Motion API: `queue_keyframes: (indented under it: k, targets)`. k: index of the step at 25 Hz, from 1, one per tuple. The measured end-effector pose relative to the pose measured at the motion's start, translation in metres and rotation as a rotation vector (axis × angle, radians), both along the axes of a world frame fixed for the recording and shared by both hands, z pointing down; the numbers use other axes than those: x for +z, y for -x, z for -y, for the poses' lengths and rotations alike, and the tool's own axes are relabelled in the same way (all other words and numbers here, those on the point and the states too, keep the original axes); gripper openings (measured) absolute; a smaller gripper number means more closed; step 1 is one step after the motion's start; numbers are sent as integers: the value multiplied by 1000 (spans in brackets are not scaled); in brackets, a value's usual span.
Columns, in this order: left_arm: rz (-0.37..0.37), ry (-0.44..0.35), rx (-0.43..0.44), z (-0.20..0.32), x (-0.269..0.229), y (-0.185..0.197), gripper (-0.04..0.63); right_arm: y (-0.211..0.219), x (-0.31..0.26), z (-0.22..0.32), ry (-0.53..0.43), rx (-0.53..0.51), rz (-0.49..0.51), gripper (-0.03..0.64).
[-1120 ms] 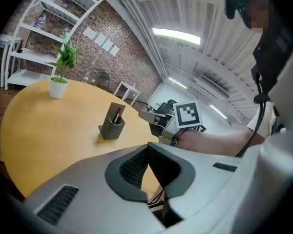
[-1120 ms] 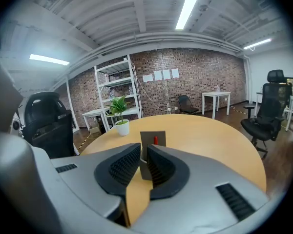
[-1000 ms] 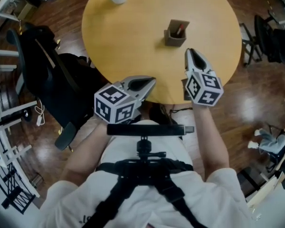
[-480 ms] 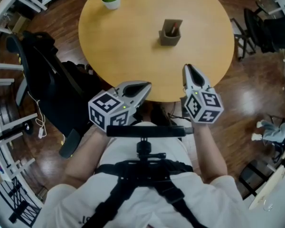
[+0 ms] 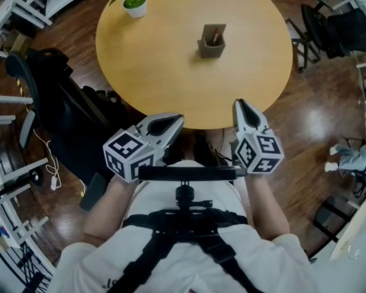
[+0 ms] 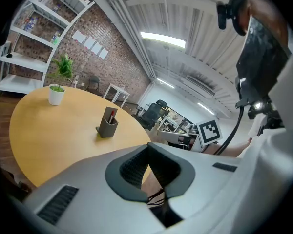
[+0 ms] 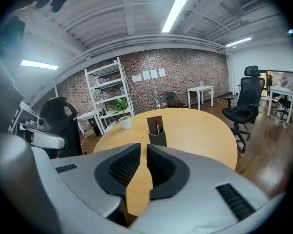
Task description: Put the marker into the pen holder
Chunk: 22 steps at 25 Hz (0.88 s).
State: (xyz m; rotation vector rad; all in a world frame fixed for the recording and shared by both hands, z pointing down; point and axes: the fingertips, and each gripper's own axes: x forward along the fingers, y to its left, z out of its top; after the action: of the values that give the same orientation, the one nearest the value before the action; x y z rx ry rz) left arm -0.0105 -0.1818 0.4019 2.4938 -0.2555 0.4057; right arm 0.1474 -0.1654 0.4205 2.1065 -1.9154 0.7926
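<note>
A dark pen holder (image 5: 211,43) stands upright past the middle of the round wooden table (image 5: 158,72), with a red marker (image 5: 216,36) standing in it. Both gripper views show the holder too (image 6: 107,126) (image 7: 157,134), and the red marker (image 7: 157,126) shows in it. My left gripper (image 5: 182,118) hovers at the table's near edge, its jaw tips touching and nothing in them (image 6: 147,147). My right gripper (image 5: 239,102) is just over the near edge and points at the holder, far short of it. A narrow slit parts its jaws (image 7: 143,150), which hold nothing.
A small potted plant (image 5: 133,2) stands at the table's far left rim. A black office chair (image 5: 55,102) stands on the floor to the left, and more dark chairs (image 5: 348,29) at the far right. White shelving (image 5: 6,182) lines the left side.
The view has pulled back from the table: holder and plant sit higher and farther off. Both grippers have drawn back toward the near edge. The jaws look unchanged.
</note>
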Motion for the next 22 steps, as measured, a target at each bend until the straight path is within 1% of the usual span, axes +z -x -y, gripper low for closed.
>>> queue_keyframes:
  k: [5,12,16,22]
  targets:
    - [-7,1,17,-6,-1,5,-3,7,1,-15,16,20,-3,49]
    - [-16,12,75,-29,3,8,-3,21,-1,-47,26,58,7,49]
    - [-9,10,55,-51,3,15,-3,30,-2,-71,23,36,17,49]
    - [-6,-16,6,-88,2,24,-3,38,4,-102,-33,-28,22,49]
